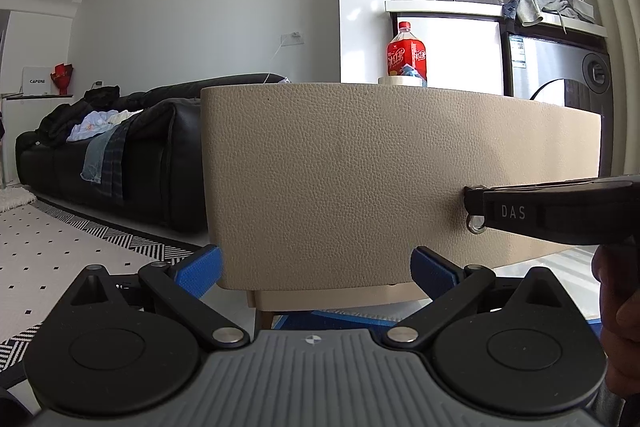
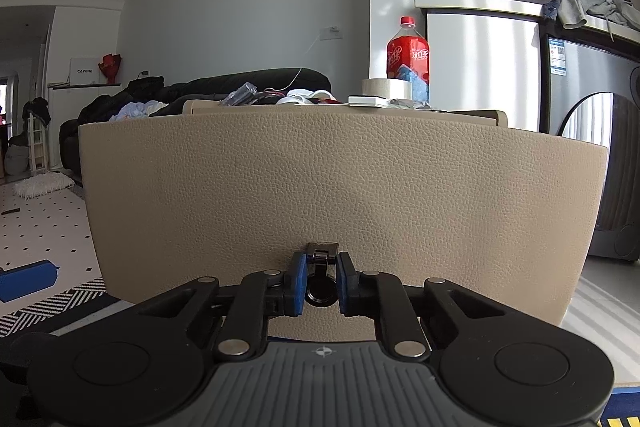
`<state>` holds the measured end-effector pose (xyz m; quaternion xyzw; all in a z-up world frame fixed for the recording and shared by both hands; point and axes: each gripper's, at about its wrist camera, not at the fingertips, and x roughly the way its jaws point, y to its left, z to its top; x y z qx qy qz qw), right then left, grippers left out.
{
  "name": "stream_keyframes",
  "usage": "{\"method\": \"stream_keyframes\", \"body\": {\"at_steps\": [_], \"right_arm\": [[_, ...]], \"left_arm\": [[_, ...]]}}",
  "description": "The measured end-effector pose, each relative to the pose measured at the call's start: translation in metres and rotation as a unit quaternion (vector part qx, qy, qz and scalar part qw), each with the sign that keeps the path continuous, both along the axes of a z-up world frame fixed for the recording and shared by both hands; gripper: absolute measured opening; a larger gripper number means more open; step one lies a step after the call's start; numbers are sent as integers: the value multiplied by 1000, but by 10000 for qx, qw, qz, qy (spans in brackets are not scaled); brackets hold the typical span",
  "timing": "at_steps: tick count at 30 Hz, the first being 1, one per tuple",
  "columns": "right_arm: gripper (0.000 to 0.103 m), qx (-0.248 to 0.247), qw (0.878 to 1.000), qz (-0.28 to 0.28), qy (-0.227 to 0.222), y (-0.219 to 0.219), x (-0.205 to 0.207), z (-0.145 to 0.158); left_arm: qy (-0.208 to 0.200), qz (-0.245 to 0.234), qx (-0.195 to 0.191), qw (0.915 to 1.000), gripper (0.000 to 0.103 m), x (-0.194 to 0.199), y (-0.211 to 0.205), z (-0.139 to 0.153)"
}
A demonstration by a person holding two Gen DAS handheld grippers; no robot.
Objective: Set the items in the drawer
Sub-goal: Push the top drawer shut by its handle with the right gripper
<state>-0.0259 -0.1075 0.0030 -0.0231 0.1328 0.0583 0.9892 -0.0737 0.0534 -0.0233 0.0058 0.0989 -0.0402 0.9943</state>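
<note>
A beige leather-textured drawer front (image 2: 340,195) fills the right wrist view, standing out from the cabinet behind it. My right gripper (image 2: 322,285) is shut on the drawer's black ring pull (image 2: 320,291). In the left wrist view the same drawer front (image 1: 360,167) is close ahead and the right gripper (image 1: 560,213) reaches in from the right at the pull ring (image 1: 476,225). My left gripper (image 1: 316,267) is open and empty, low in front of the drawer's left part. A tape roll (image 2: 382,87), a white box (image 2: 368,101) and loose items lie on the cabinet top.
A red drinks bottle (image 2: 408,57) stands on the cabinet top at the back. A black sofa (image 1: 112,155) with clothes is to the left. A washing machine (image 2: 600,155) is at the right. A patterned rug (image 1: 60,251) covers the floor at left.
</note>
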Motion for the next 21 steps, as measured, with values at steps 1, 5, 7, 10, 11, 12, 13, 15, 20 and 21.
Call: {"method": "stream_keyframes", "body": {"at_steps": [1, 5, 7, 10, 11, 12, 13, 15, 20, 21], "right_arm": [[17, 0, 10000, -3, -3, 0, 0, 0], [17, 2, 10000, -91, -3, 3, 0, 0], [17, -15, 9999, -136, -13, 4, 0, 0], [17, 42, 9999, -160, -8, 4, 0, 0], [17, 46, 9999, -164, -7, 3, 0, 0], [17, 44, 9998, -169, -6, 4, 0, 0], [17, 41, 9998, -175, -6, 4, 1, 1], [17, 35, 9998, -189, -1, 4, 1, 1], [17, 45, 9997, -234, 13, 5, 3, 2], [17, 37, 9997, -244, 11, 5, 4, 2]], "left_arm": [[-4, 7, 7, 10000, 103, 0, 0, 0], [-34, 30, 27, 10000, 103, 0, -1, 1], [-33, 45, -2, 10000, 103, 1, 0, 2], [-54, 44, -15, 10000, 103, 2, 0, 3], [-63, 41, 0, 10000, 103, 3, 0, 3], [-60, 35, 5, 10000, 103, 3, -1, 3], [-55, 28, 9, 10000, 103, 3, -1, 3], [-40, 23, 6, 10000, 103, 3, -1, 2], [4, 48, -6, 10000, 103, 4, 1, 1], [8, 58, -11, 10000, 103, 4, 2, 1]]}}
